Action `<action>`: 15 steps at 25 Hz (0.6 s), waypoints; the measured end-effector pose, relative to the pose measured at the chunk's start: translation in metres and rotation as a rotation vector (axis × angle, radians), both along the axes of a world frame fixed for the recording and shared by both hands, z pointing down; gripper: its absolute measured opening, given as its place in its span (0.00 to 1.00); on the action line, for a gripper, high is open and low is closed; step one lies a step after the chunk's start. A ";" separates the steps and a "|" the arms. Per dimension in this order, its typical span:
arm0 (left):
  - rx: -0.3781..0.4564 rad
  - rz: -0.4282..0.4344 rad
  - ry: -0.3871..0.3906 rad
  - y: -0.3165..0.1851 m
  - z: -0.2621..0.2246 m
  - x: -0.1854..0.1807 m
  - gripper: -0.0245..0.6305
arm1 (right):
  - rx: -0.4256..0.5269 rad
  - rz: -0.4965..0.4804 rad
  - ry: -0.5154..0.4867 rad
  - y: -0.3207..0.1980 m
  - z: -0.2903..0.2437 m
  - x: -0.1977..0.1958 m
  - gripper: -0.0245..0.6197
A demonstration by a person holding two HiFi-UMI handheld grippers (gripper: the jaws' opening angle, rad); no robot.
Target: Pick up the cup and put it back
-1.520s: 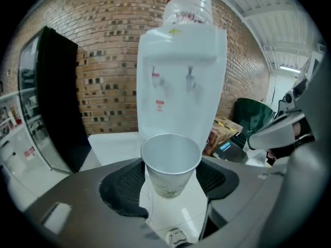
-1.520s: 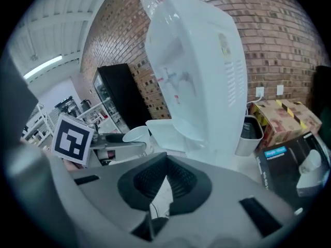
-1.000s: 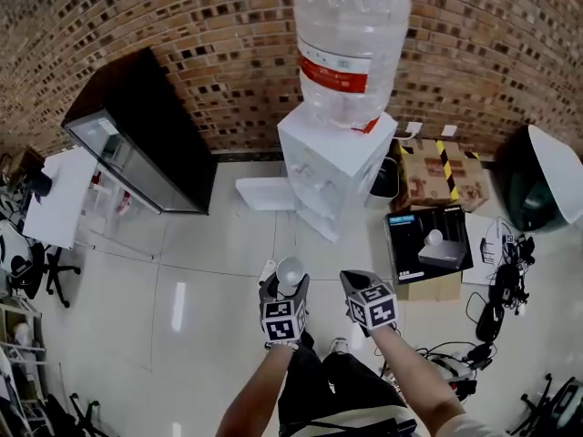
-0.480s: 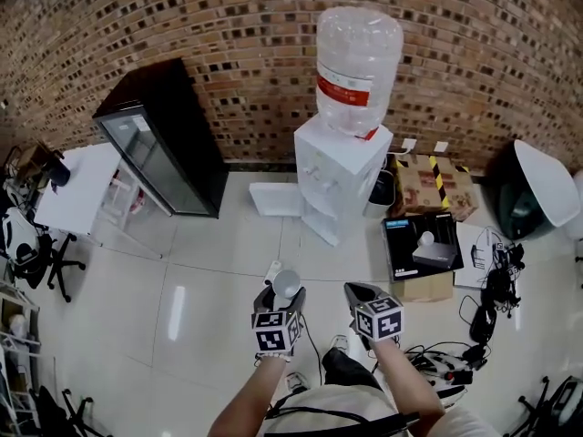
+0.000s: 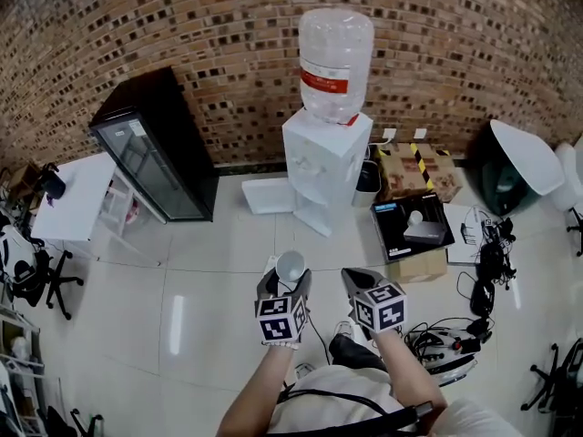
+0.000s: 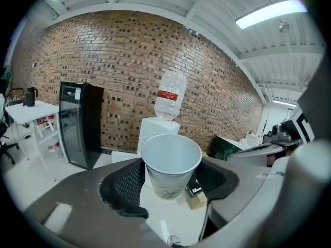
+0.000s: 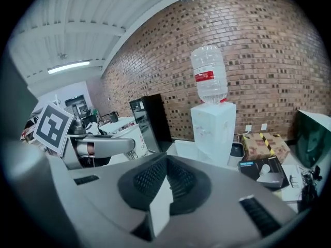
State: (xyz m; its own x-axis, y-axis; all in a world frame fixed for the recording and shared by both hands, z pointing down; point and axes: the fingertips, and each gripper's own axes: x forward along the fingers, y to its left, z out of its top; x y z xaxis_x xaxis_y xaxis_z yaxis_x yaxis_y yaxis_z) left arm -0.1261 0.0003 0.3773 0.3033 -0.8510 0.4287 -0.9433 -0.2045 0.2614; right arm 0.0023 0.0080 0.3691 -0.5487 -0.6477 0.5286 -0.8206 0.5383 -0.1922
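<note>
Our left claw (image 6: 170,182) grips the white paper cup (image 6: 170,159) upright between its pads, at the head view's lower centre. Our right claw (image 7: 165,164), just right of it, is closed on nothing. Above them stands the water dispenser (image 5: 325,167).

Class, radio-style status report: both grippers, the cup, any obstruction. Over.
Left gripper shut on cup, upright, off the floor. Right gripper shut, empty. Water dispenser ahead, well apart.
</note>
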 end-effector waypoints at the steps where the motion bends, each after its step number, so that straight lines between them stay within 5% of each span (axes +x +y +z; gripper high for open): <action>1: 0.004 0.006 -0.006 0.003 -0.002 0.002 0.52 | 0.005 0.008 -0.001 0.004 -0.003 0.003 0.05; 15: 0.035 0.020 0.001 0.017 -0.022 0.013 0.52 | 0.033 0.050 -0.019 0.026 -0.022 0.024 0.05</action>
State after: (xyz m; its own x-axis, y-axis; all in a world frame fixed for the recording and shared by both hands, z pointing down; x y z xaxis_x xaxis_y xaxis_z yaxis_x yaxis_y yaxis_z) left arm -0.1130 0.0176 0.3557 0.3203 -0.8595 0.3983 -0.9389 -0.2321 0.2543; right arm 0.0263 0.0344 0.3469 -0.5250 -0.6917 0.4960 -0.8430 0.5029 -0.1909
